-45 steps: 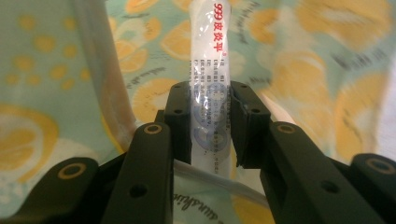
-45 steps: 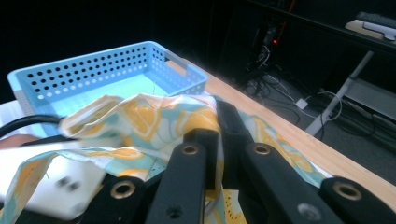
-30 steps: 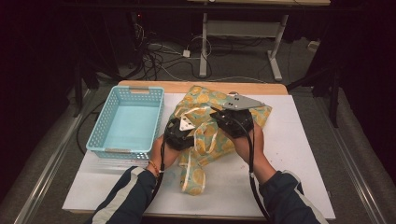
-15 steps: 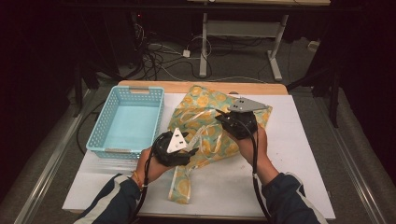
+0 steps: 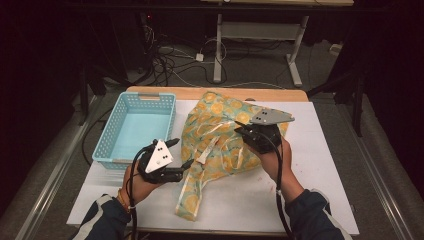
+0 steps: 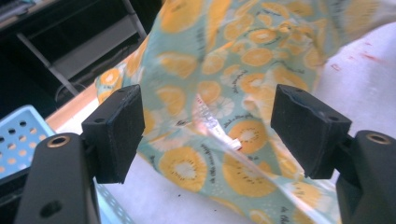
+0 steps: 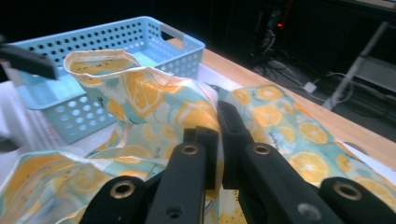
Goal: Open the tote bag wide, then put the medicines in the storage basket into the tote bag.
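The left gripper point(image 5: 176, 159) is sitting with its fingers point(image 6: 114, 133) spread wide apart, gripping nothing; in the left gripper view the cloth point(image 6: 243, 88) is lying beyond the gap between them, not touching either pad. In the high view this gripper is hovering just beside the cloth's left edge, near the front right corner of the blue basket point(image 5: 135, 130), with the person's left hand point(image 5: 142, 180) wrapped around it. The right gripper point(image 7: 218, 140) is closing its fingers point(image 7: 233, 135) tightly on a fold of the cloth, which is rising in a bunched ridge out of the pinch and curling over toward the basket point(image 7: 107, 56). In the high view the right gripper point(image 5: 245, 132) is working over the middle right of the cloth point(image 5: 215, 130), with the grey plate point(image 5: 270, 117) on top. The cloth is light teal, printed with orange slices, and it is lying crumpled across the middle of the white surface point(image 5: 320, 165), just to the right of the basket, with a narrow strip trailing toward the near edge. A pale tag point(image 5: 204, 156) is showing on the cloth near its centre.
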`<state>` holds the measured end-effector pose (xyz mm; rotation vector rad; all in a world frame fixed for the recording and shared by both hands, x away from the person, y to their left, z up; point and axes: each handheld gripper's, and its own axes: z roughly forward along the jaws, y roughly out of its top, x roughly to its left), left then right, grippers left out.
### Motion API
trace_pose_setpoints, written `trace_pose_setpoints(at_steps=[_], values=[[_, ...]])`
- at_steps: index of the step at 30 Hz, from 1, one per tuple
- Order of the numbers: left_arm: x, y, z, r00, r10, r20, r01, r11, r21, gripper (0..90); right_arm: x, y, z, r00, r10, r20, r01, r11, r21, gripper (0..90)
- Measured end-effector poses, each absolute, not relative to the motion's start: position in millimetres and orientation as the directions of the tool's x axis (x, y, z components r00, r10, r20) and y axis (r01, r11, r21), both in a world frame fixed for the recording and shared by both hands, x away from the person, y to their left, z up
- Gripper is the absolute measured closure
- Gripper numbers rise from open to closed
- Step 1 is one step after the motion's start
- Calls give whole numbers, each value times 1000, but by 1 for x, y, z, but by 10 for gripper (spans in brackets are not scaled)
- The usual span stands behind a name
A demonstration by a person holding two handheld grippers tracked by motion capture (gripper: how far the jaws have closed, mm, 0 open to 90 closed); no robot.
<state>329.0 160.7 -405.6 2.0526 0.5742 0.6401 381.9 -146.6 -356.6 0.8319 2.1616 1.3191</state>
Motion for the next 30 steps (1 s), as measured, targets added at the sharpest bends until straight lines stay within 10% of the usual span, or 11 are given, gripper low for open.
trace_pose_setpoints(at_steps=[27,30], values=[[378,114,-432,677,724,130,357,-478,803,156,352,-188,-355,-759,649,-60,219,340,915,897],[383,109,-435,728,681,78,376,-492,785,386,348,-190,-352,-766,639,-71,205,347,915,897]])
